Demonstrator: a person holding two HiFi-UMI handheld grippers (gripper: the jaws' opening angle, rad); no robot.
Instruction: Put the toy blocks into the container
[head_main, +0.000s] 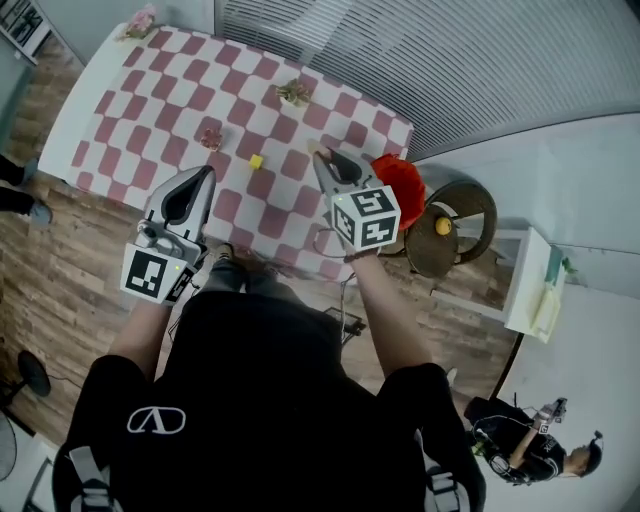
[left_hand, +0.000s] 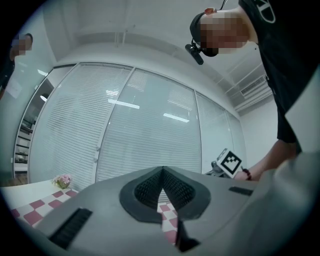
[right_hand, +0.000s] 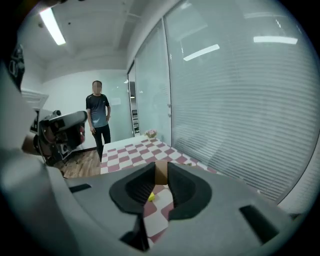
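block (right_hand: 160, 172) gripped in right claw (head_main: 325, 156) above open tablecloth (head_main: 170, 90).

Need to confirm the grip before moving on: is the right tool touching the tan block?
Touching. The right gripper view shows the tan block wedged between the jaws of the right tool, both pads pressed against its sides.

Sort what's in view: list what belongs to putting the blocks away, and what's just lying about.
For the job:
- right gripper, shut on a tan block
- yellow block
- red container

Lying about:
- potted plant
- pink flowers
- yellow ball
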